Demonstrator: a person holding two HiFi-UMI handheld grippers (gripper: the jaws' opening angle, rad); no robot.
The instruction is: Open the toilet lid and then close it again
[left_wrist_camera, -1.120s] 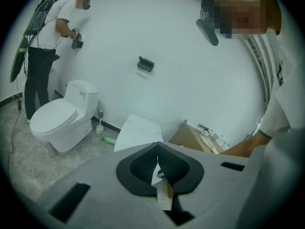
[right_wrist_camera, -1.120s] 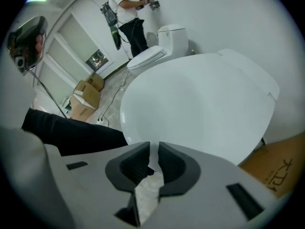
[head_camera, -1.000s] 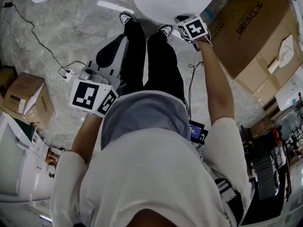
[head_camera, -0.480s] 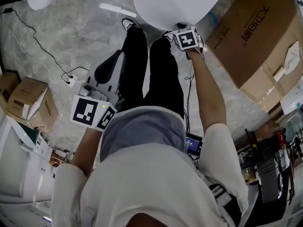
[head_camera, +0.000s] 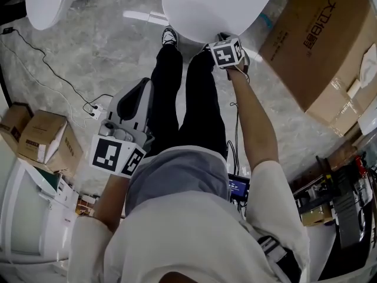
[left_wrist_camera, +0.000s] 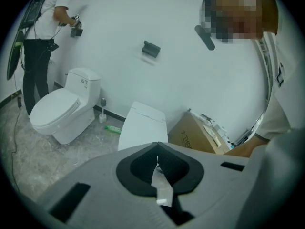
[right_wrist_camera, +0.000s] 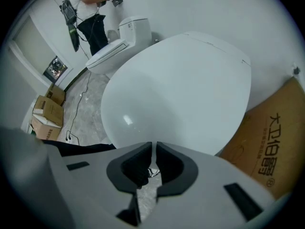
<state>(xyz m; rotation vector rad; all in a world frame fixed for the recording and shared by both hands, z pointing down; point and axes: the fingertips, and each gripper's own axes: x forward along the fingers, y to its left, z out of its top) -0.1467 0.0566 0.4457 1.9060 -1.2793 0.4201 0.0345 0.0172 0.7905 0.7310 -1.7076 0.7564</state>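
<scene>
The lid (head_camera: pixel 215 5) lies shut over the toilet (left_wrist_camera: pixel 143 125), a smooth white oval at the top of the head view, and it fills most of the right gripper view (right_wrist_camera: pixel 181 89). The right gripper (head_camera: pixel 225 50) points steeply down at the lid's front edge. Its jaws (right_wrist_camera: pixel 153 149) are drawn in to a thin slit with nothing between them, and their tips sit just at that edge. Whether they touch the lid cannot be told. The left gripper (head_camera: pixel 140 87) hangs beside the person's left leg (head_camera: pixel 168 93), well apart from the toilet. Its jaws (left_wrist_camera: pixel 157 159) are pressed together and empty, and it aims towards the toilet and the wall behind it. The person stands on the floor (head_camera: pixel 88 46) right in front of the bowl, one shoe (head_camera: pixel 169 37) just beside the lid's front. A large box (head_camera: pixel 318 46) stands on the floor to the right of the toilet, close to it. A second toilet (head_camera: pixel 53 2) stands to the left, along the same wall. Beside it another person (left_wrist_camera: pixel 45 18) holds something up to the wall. Two small boxes (head_camera: pixel 41 137) lie at the floor's left edge, near a cable (head_camera: pixel 53 69).
</scene>
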